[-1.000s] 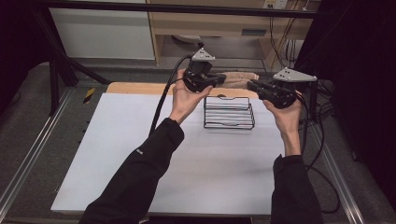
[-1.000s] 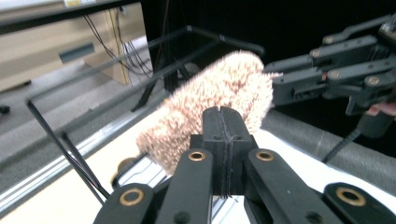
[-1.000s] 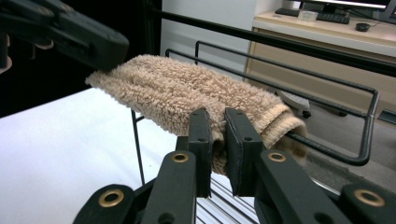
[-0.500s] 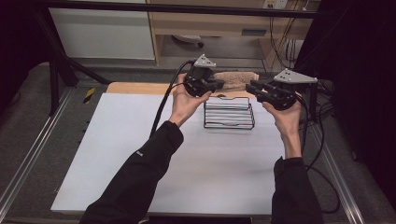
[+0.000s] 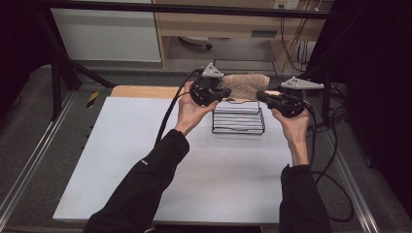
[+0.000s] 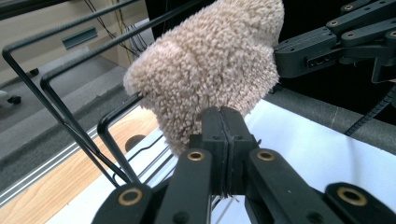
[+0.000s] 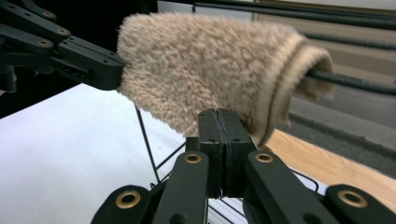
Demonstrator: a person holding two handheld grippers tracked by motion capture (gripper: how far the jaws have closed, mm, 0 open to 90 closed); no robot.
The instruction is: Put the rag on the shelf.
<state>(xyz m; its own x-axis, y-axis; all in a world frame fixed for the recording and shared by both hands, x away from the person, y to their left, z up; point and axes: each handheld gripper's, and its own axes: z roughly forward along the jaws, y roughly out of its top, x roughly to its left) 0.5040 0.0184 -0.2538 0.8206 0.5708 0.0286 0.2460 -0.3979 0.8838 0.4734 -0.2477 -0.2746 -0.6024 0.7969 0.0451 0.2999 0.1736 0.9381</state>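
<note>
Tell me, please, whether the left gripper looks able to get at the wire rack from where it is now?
Probably yes, but not freely: the left gripper is beside the wire rack with nothing between them, yet its jaws are shut on the beige towel draped over the rack's top bar, so it would have to let go first.

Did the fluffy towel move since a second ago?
No. The towel sits just behind the wire rack near the table's wooden far edge, same as before.
</note>
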